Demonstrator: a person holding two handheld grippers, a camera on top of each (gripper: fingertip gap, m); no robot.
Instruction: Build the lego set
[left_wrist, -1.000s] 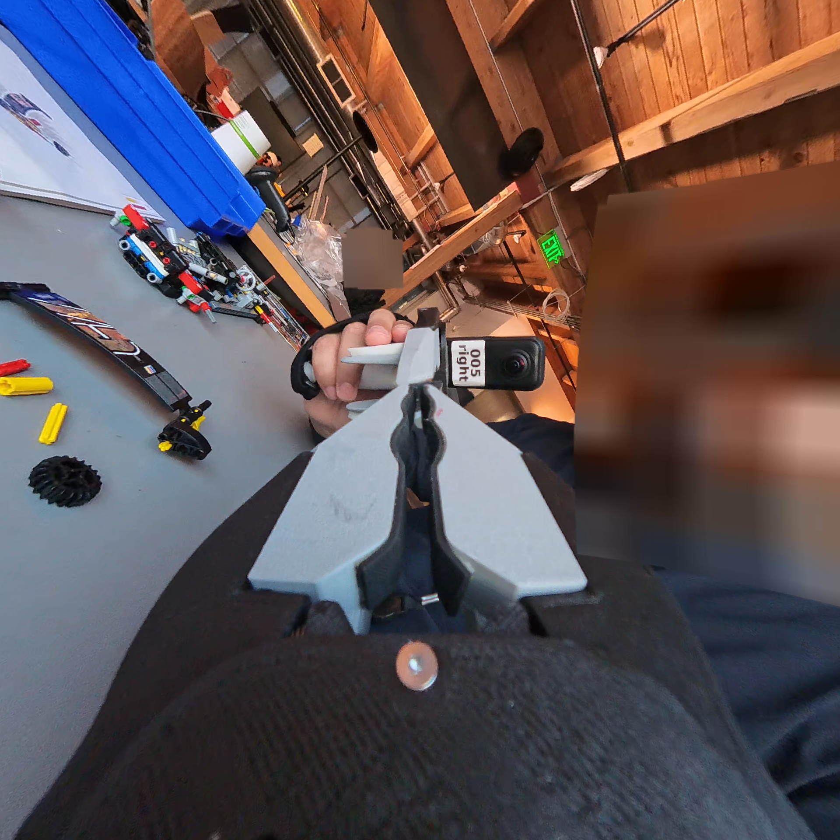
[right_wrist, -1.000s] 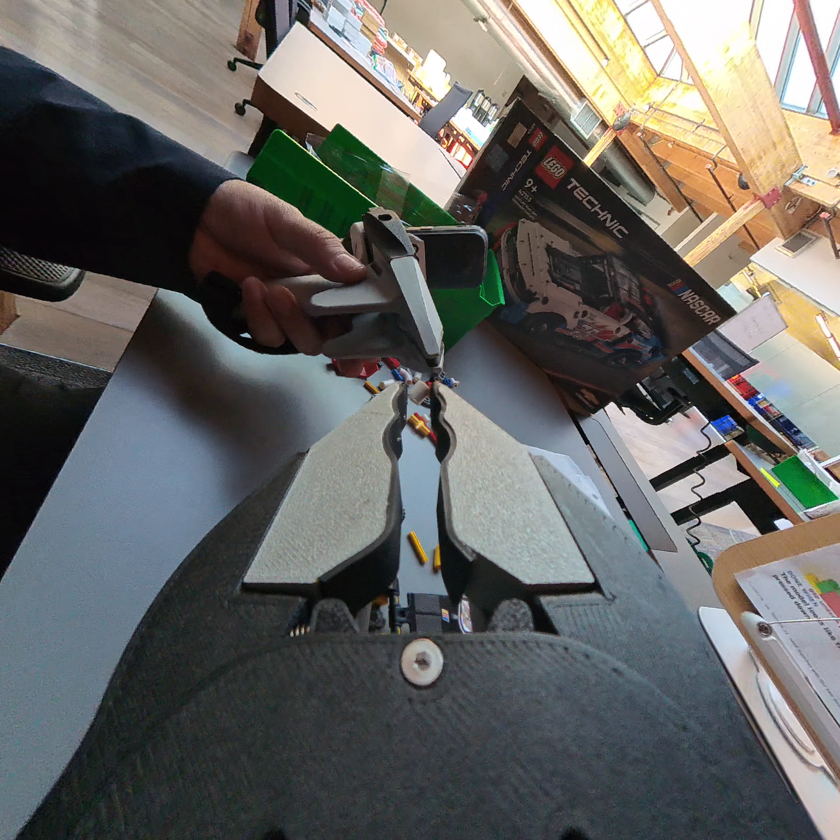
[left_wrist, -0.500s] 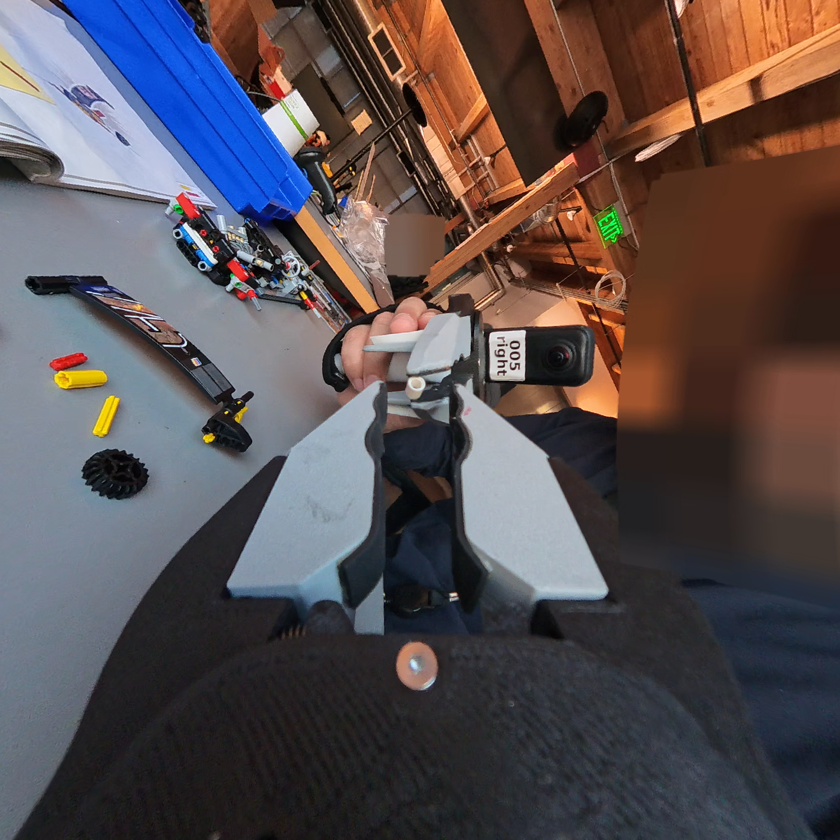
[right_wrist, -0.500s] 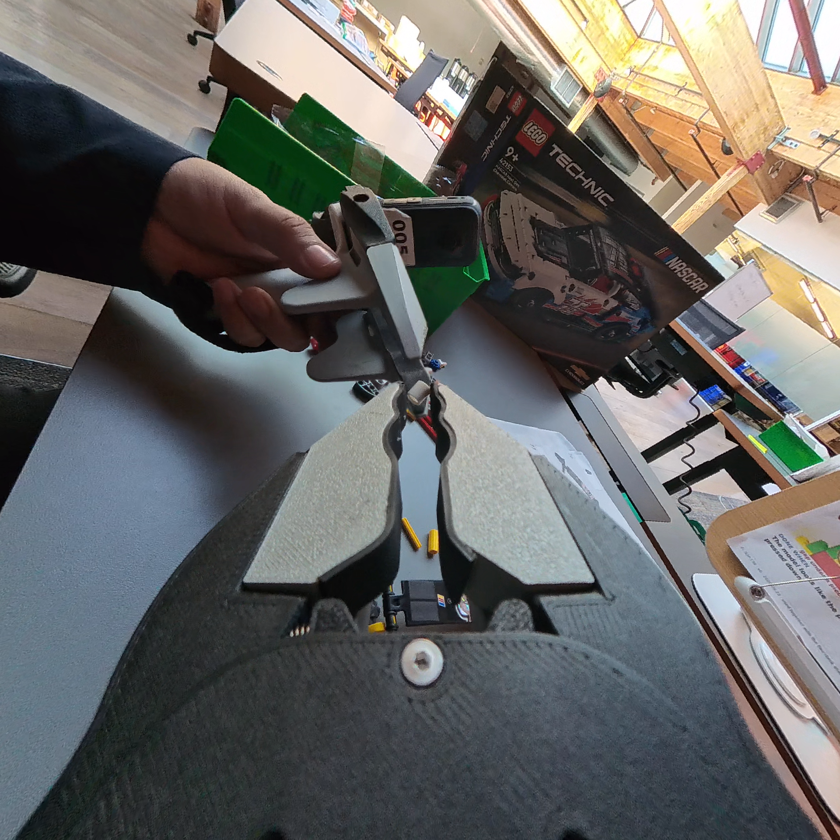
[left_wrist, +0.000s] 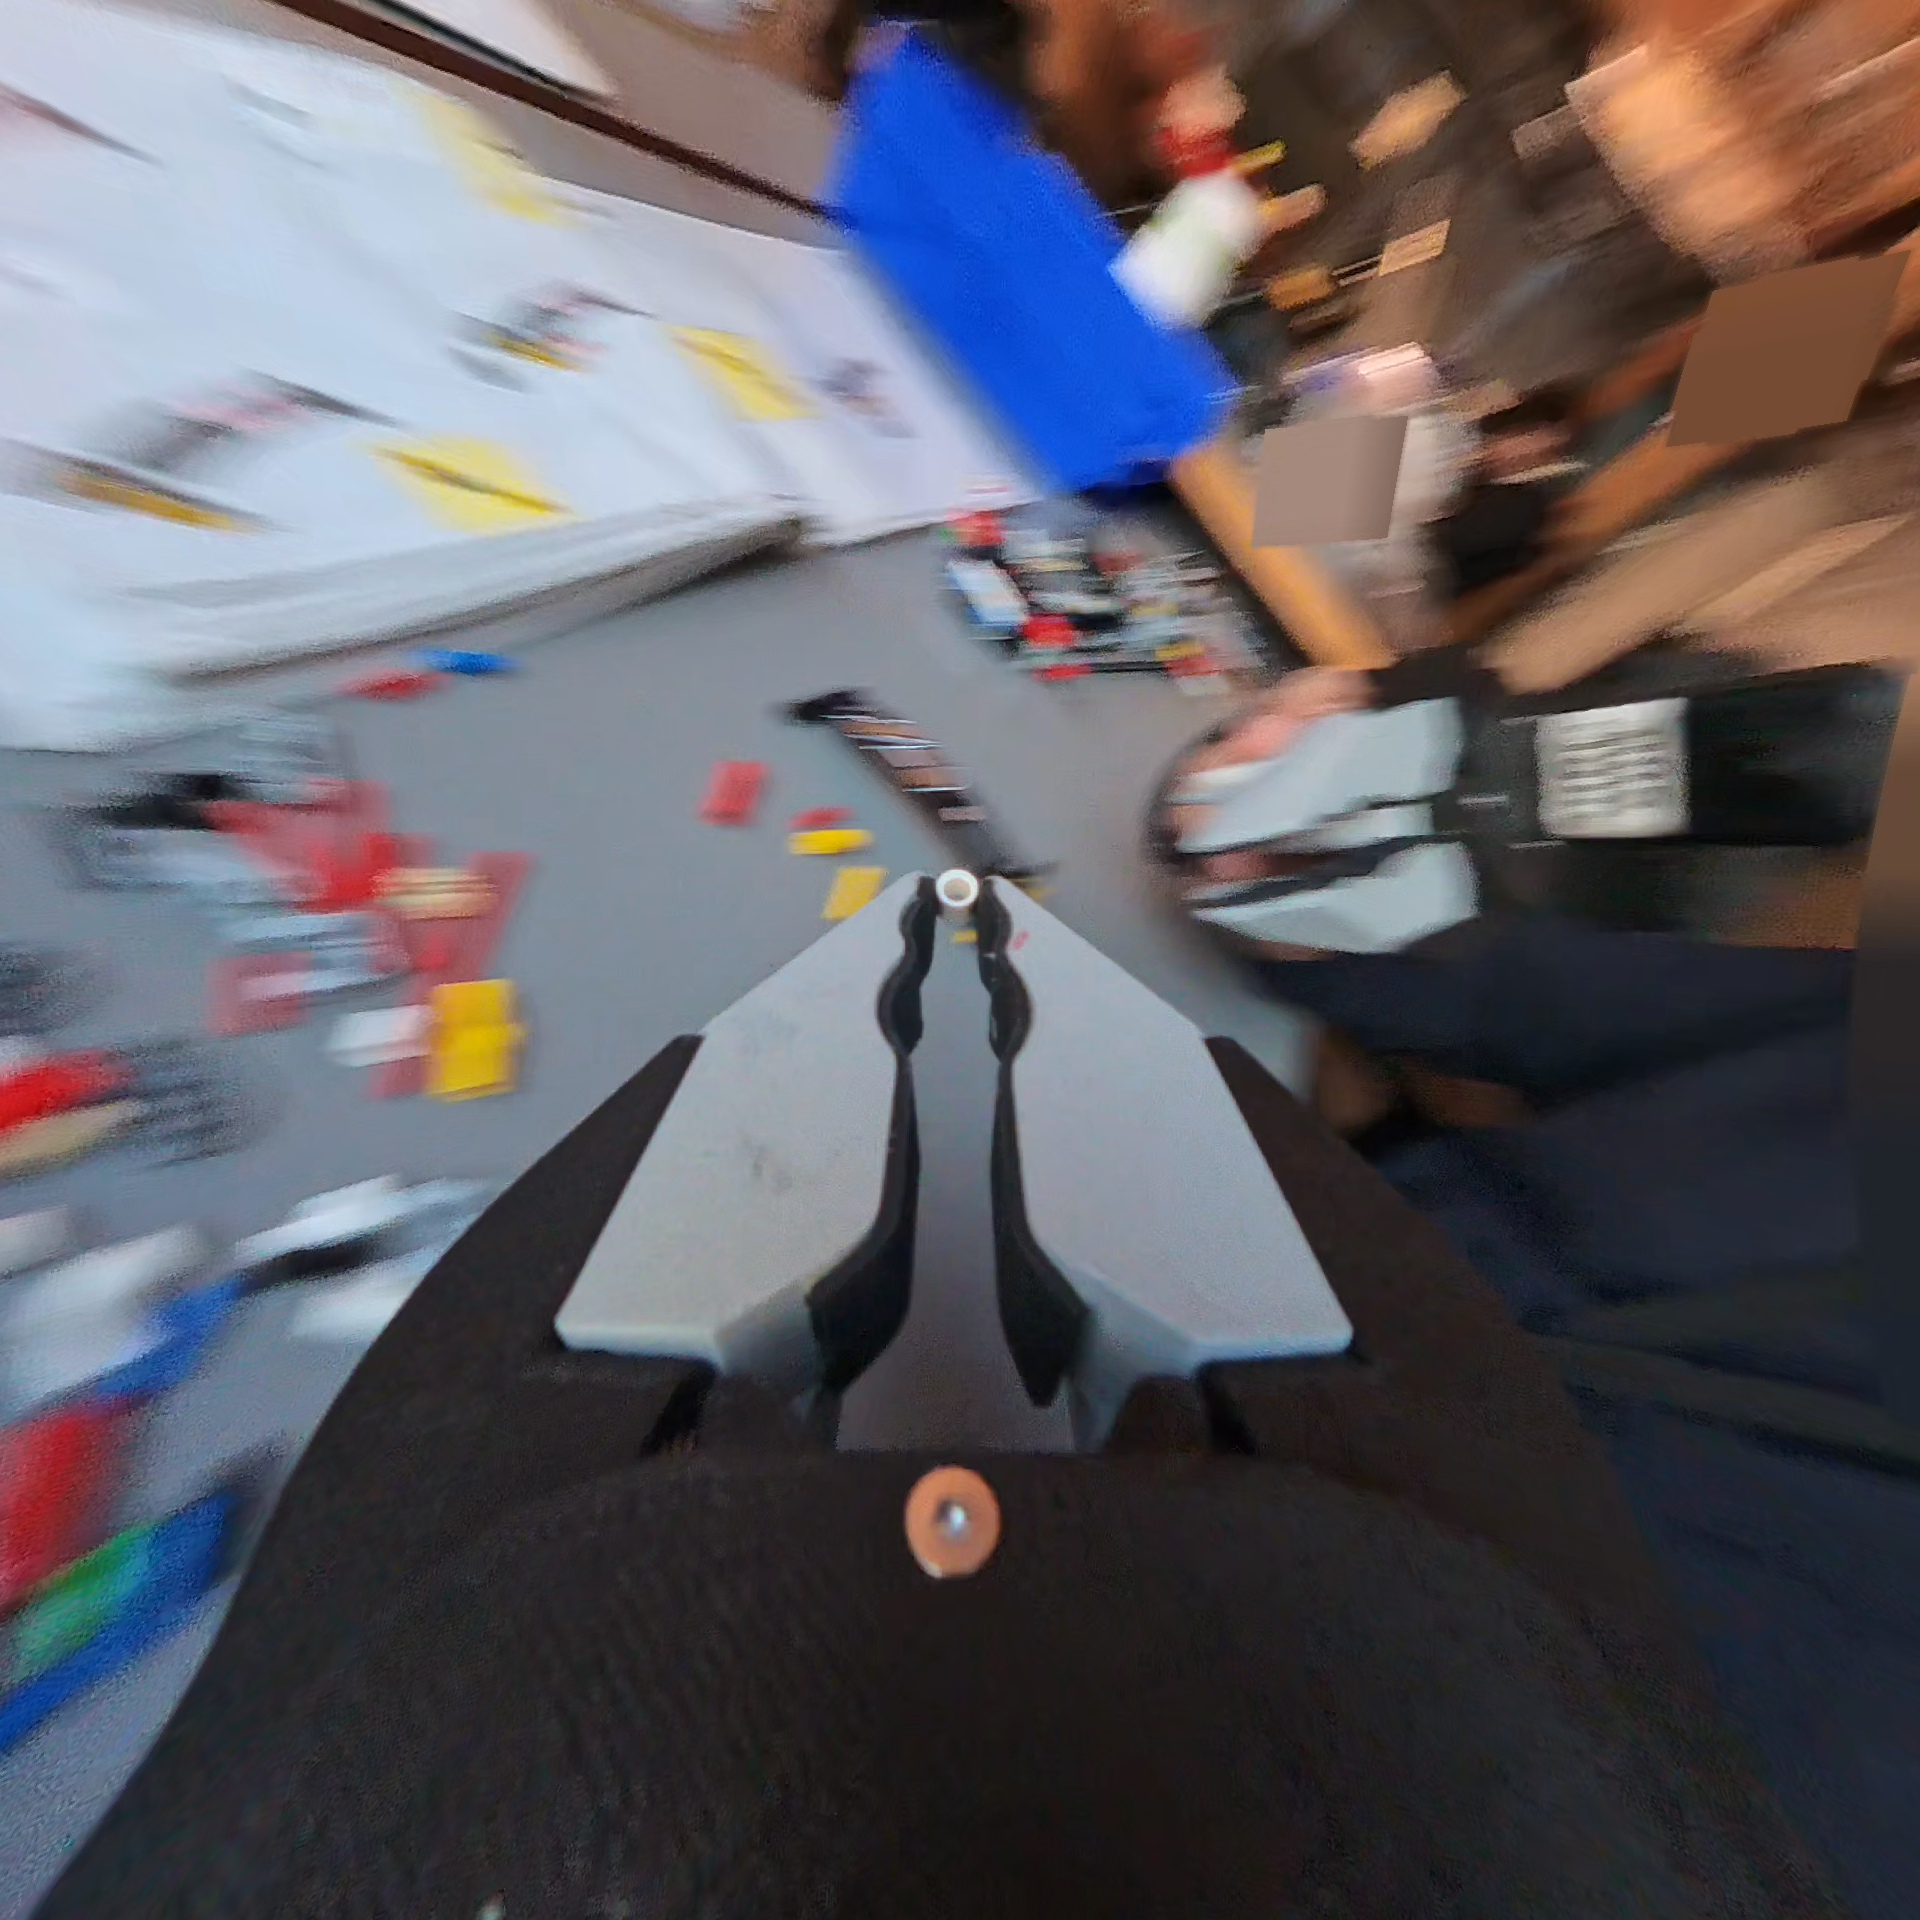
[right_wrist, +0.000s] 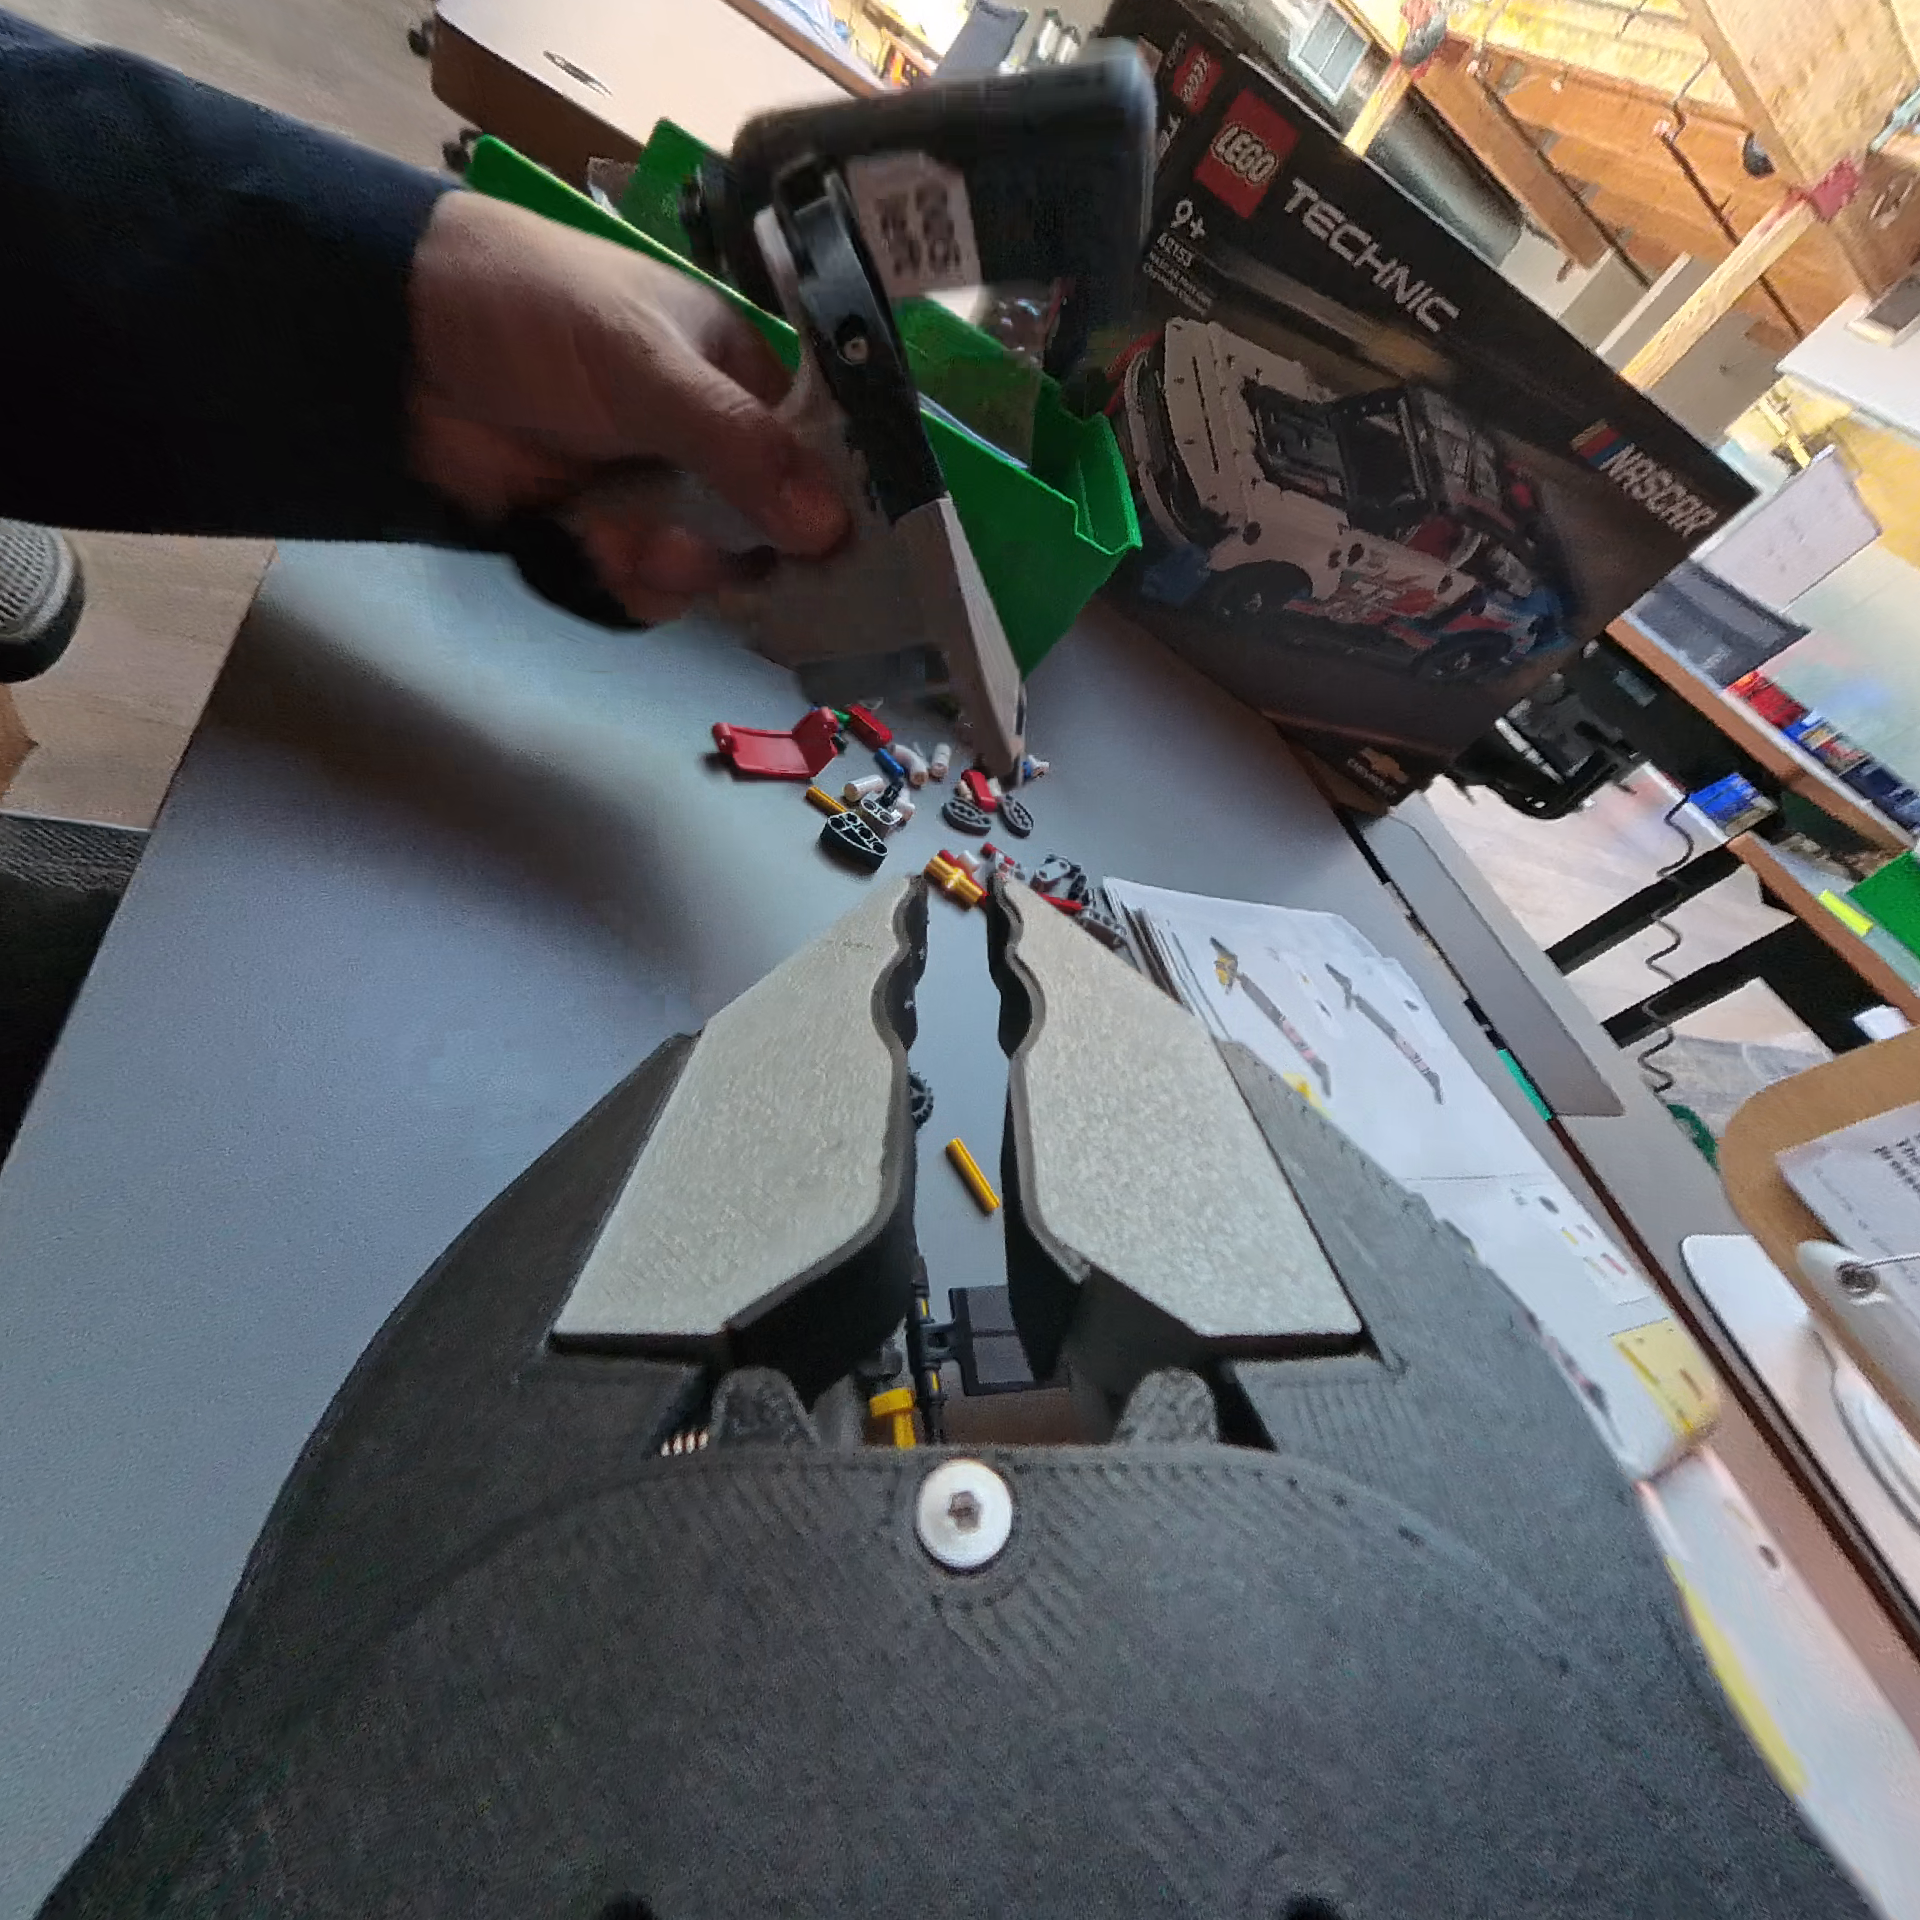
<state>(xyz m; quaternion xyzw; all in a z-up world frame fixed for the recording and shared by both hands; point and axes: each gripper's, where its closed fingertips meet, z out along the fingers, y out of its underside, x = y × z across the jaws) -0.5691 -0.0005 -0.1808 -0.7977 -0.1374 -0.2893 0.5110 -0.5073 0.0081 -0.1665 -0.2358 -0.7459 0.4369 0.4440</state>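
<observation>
Your left tongs (left_wrist: 956, 902) are pinching a small white tube piece (left_wrist: 957, 889) right at the tips, both pads pressing on it from the sides. Its open end is facing back at the left camera, so the long axis is running straight out along the fingers, pointing forward. The left view is blurry, so don't ask me for more detail than that.

In the right wrist view your left tongs are pointing down at the grey tabletop (right_wrist: 436, 883), tips sitting just above a scatter of small parts (right_wrist: 914, 779): a red flat piece (right_wrist: 769, 748), dark oval links, little white and red pins. I can't make out the tube from that side.

Your right tongs (right_wrist: 958, 914) are standing narrowly apart with nothing between the pads. A yellow pin (right_wrist: 954, 878) is lying on the tabletop just beyond the tips, not gripped. The open instruction booklet (right_wrist: 1330, 1029) is lying to the right of them, the green bin (right_wrist: 1029, 488) and the big set box (right_wrist: 1403, 343) farther back.

So the left hand is the one on the pile; the right is hanging back.
</observation>
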